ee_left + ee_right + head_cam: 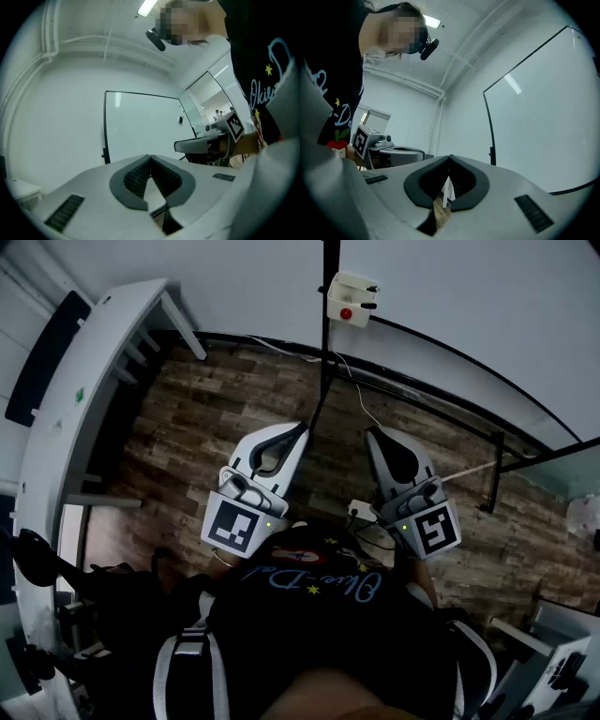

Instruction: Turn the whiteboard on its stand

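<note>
The whiteboard (469, 306) is a large white panel in a thin black frame, standing ahead of me on a black stand (327, 343). It also shows in the left gripper view as the whiteboard (140, 126) and in the right gripper view as the whiteboard (543, 108). My left gripper (302, 427) (150, 157) is held in front of my body, short of the board, with its jaws closed together on nothing. The right gripper (372, 433) (449, 157) is beside it, apart from the board, its tips also meeting with nothing between them.
A white box with a red button (352, 296) hangs on the stand's post. Black stand legs (495, 470) cross the wood floor (206, 418) at the right. A long white table (84, 399) runs along the left. Cables (361, 512) lie by my feet, and dark gear (37, 563) sits lower left.
</note>
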`<state>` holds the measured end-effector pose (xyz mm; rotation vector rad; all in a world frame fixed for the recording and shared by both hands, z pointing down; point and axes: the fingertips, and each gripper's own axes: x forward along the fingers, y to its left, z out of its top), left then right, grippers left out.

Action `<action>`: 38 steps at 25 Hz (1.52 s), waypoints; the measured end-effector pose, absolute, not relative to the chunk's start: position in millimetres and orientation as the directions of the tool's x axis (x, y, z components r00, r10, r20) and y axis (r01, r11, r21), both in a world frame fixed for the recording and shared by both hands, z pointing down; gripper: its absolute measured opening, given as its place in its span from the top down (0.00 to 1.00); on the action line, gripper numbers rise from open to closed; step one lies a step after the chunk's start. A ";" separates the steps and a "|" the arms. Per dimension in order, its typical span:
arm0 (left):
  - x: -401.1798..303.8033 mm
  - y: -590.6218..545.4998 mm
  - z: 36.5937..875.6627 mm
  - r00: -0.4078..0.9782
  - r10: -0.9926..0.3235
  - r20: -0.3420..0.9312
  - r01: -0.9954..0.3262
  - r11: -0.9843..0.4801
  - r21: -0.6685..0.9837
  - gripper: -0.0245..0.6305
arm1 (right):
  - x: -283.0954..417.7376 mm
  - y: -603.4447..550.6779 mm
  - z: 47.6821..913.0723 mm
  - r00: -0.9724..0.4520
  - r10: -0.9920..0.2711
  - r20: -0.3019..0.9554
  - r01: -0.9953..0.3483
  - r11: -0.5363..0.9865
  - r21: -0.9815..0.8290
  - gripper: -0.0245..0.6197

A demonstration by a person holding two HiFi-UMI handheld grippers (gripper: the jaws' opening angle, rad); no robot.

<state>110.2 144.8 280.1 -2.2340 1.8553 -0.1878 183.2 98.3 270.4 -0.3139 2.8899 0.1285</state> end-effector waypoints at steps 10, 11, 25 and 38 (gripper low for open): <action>124.2 148.8 283.9 0.208 -0.978 -0.025 -0.946 -0.194 -0.261 0.94 | 197.8 101.1 272.9 -0.939 -0.228 -0.257 -0.241 0.970 0.020 0.93; 125.9 148.6 285.0 0.211 -0.977 -0.019 -0.944 -0.199 -0.262 0.94 | 200.0 102.0 273.3 -0.938 -0.228 -0.261 -0.240 0.971 0.014 0.93; 149.1 149.2 285.5 0.202 -0.979 0.000 -0.934 -0.193 -0.299 0.94 | 230.7 105.6 281.4 -0.939 -0.223 -0.261 -0.226 0.974 -0.020 0.93; 170.2 133.7 285.2 0.298 -0.954 -0.042 -0.910 -0.270 -0.316 0.94 | 234.4 105.3 278.9 -0.940 -0.214 -0.264 -0.218 0.976 -0.017 0.93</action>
